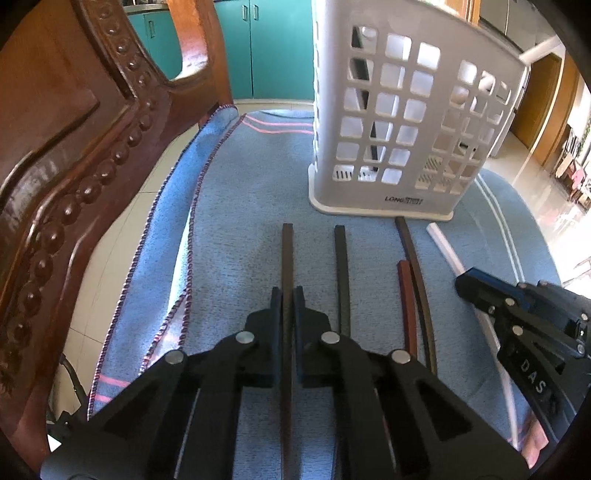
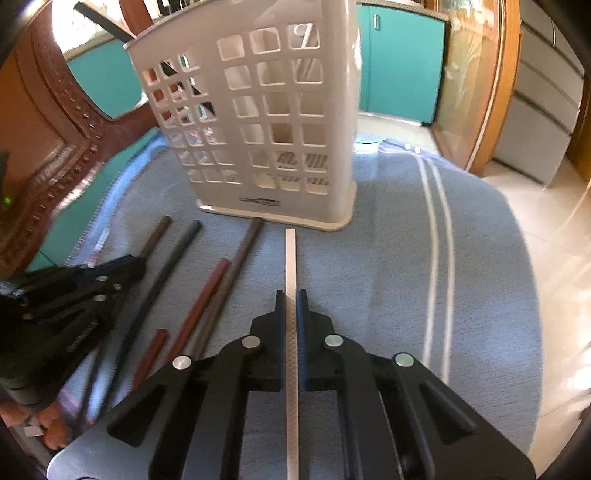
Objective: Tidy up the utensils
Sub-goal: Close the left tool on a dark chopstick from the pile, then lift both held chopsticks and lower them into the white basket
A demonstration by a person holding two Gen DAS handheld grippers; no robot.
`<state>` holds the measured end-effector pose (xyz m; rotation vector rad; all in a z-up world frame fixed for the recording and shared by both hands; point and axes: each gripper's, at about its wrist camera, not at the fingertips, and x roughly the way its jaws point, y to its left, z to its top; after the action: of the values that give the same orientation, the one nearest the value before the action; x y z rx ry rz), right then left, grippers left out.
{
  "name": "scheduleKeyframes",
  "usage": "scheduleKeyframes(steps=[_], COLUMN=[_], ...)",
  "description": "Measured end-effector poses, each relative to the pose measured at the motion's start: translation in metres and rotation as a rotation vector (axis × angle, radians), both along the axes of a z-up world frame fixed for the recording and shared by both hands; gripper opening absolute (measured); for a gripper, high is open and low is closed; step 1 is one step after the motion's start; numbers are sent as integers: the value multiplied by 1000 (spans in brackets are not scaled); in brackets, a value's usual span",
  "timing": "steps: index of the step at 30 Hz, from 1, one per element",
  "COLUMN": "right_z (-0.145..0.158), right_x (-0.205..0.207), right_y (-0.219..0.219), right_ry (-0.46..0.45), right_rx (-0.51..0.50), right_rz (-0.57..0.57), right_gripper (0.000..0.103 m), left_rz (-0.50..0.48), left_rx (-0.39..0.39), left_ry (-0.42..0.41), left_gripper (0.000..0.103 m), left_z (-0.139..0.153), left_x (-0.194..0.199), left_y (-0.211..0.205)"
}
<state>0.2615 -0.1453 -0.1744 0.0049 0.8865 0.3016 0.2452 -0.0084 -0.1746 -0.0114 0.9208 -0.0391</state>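
Several chopsticks lie on a blue towel (image 1: pixel 240 192) in front of a white slotted utensil basket (image 1: pixel 406 122). My left gripper (image 1: pixel 287 295) is shut on a dark brown chopstick (image 1: pixel 287 254) that points at the basket. Beside it lie a black chopstick (image 1: pixel 341 273), a red-brown one (image 1: pixel 406 299) and a long dark one (image 1: pixel 413 258). My right gripper (image 2: pixel 291 299) is shut on a white chopstick (image 2: pixel 290 258), also low over the towel. The basket (image 2: pixel 266 122) holds a dark utensil (image 2: pixel 107 24). Each gripper shows in the other's view: right (image 1: pixel 476 291), left (image 2: pixel 125 266).
A carved wooden chair back (image 1: pixel 74 155) stands close on the left. Teal cabinets (image 1: pixel 273 48) are behind. The towel covers a round table edge (image 2: pixel 517 277) with tiled floor beyond on the right.
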Motion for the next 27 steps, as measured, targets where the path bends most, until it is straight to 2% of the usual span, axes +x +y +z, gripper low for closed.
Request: scheduleKeyframes(steps=[4, 6, 10, 13, 15, 18, 21, 22, 24, 27], right_z=[33, 54, 108, 149, 175, 215, 244, 250, 249, 226], right_x=[-13, -20, -42, -52, -55, -56, -53, -51, -41, -17], right_y=[-9, -16, -40, -55, -64, -75, -83, -83, -76, -66], right_ry=[-60, -93, -188, -275, -334, -474, -636, -699, -771, -744], right_rx=[93, 152, 297, 365, 413, 455, 483, 457, 385, 349], right_rz=[52, 79, 140, 141, 136, 89, 14, -31, -94, -98], right_gripper=[6, 6, 6, 6, 6, 6, 6, 6, 6, 6], left_rz=[-10, -34, -106, -146, -161, -140, -40, 2, 42, 80], left_rx=[-43, -73, -153, -167, -202, -260, -299, -316, -331, -363], left_ry=[-79, -155, -343, -488, -573, -703, -838, -873, -877, -789], left_gripper=[7, 7, 7, 7, 7, 7, 7, 7, 7, 7], left_z=[31, 63, 138, 191, 220, 256, 277, 278, 271, 245], left_x=[-19, -38, -81, -104, -113, -115, -102, -93, -75, -31], left_y=[5, 8, 14, 15, 18, 26, 34, 37, 40, 38])
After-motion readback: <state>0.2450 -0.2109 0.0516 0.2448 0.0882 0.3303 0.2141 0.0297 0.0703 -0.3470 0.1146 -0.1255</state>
